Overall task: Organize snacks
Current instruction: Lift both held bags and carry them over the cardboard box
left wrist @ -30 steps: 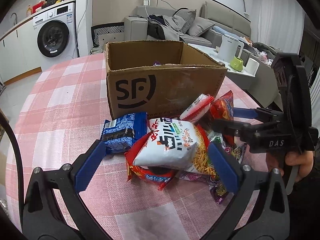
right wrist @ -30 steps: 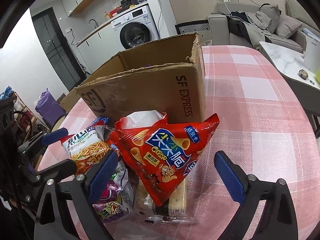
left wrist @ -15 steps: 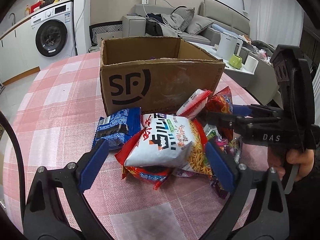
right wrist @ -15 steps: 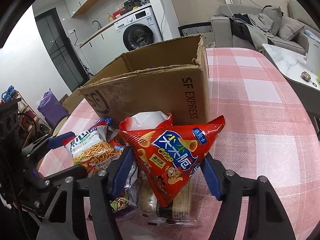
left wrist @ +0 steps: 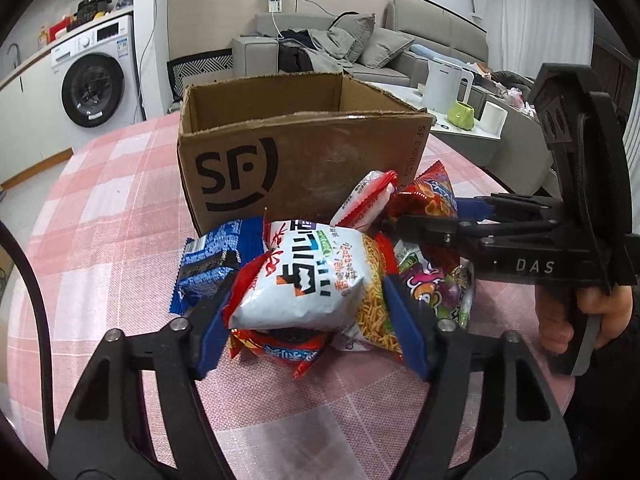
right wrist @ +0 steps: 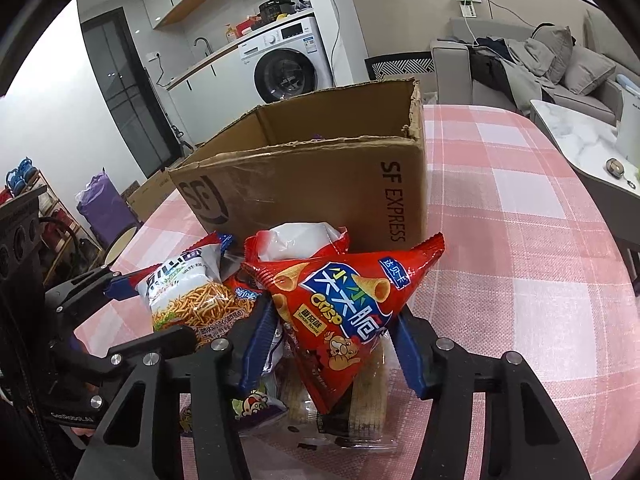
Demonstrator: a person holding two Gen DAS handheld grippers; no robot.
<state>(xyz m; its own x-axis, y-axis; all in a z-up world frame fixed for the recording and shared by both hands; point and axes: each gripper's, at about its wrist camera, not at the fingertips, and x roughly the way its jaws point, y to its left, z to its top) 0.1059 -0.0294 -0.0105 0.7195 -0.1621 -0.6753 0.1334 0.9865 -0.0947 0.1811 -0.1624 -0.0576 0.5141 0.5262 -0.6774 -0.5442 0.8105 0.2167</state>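
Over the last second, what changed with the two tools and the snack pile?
Both tools closed in. The left tool went from wide open to clamped on the white noodle-snack bag. The right tool also narrowed from wide open onto the red triangular crisp bag. Neither bag looks lifted yet. The cardboard box and the blue packet stayed put.

Each hand-held gripper [left wrist: 310, 330] [right wrist: 332, 344] clamps a packet.

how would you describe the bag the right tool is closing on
Find the cardboard box on the pink checked table; a heap of snacks lies before it. The bag sits on the heap's right side: red, triangular, printed with cone-shaped crisps.
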